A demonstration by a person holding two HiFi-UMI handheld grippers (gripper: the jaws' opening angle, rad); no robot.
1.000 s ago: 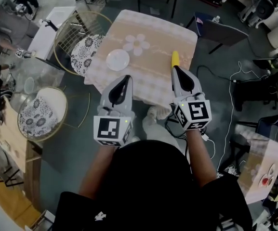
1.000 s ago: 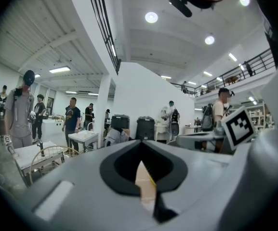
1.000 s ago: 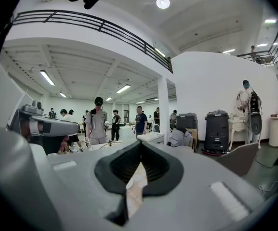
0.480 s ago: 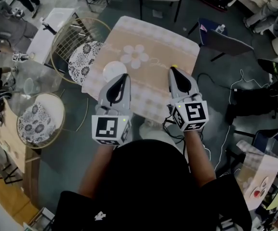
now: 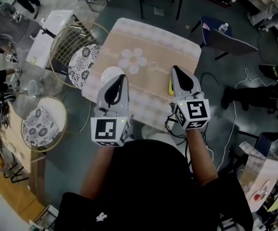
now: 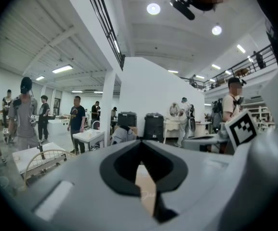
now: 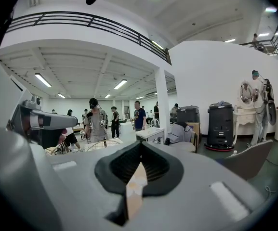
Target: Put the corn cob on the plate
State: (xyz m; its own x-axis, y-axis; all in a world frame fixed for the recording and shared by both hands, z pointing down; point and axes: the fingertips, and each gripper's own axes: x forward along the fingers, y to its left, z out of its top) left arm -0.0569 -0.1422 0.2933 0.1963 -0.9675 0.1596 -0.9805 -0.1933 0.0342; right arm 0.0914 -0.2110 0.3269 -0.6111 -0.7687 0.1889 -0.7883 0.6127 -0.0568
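Table (image 5: 153, 37) top: square with rounded corners, covered by a matt beige-and-pink cloth printed with a white flower (image 5: 132, 60) near the centre.

Round, smooth white plate (image 5: 107, 74): lies on the left part of the cloth, partly covered in the head view by the left tool (image 5: 121, 77).

Yellow corn cob (image 5: 170, 86): lies on the right part of the cloth, just beside the right tool (image 5: 174, 68). Only a narrow strip of it shows. It is well apart from the plate and not on it.

Both tools: grey moulded shells that taper to a point, with black ribbed lining inside the jaws. Each carries a cube with black-and-white square markers at the rear.
- Left tool: jaws together, nothing held.
- Right tool: jaws together, nothing held.
- In each gripper view only a thin wedge of cloth shows below the meeting tips.

Pose: 2 bare forearms reach forward from a dark-clad torso. The tools sit side by side, roughly parallel, over the near edge of the table, pointing away from the person.

Left of the table stand 2 round gold wire chairs (image 5: 61, 42) with black-and-white patterned cushions.
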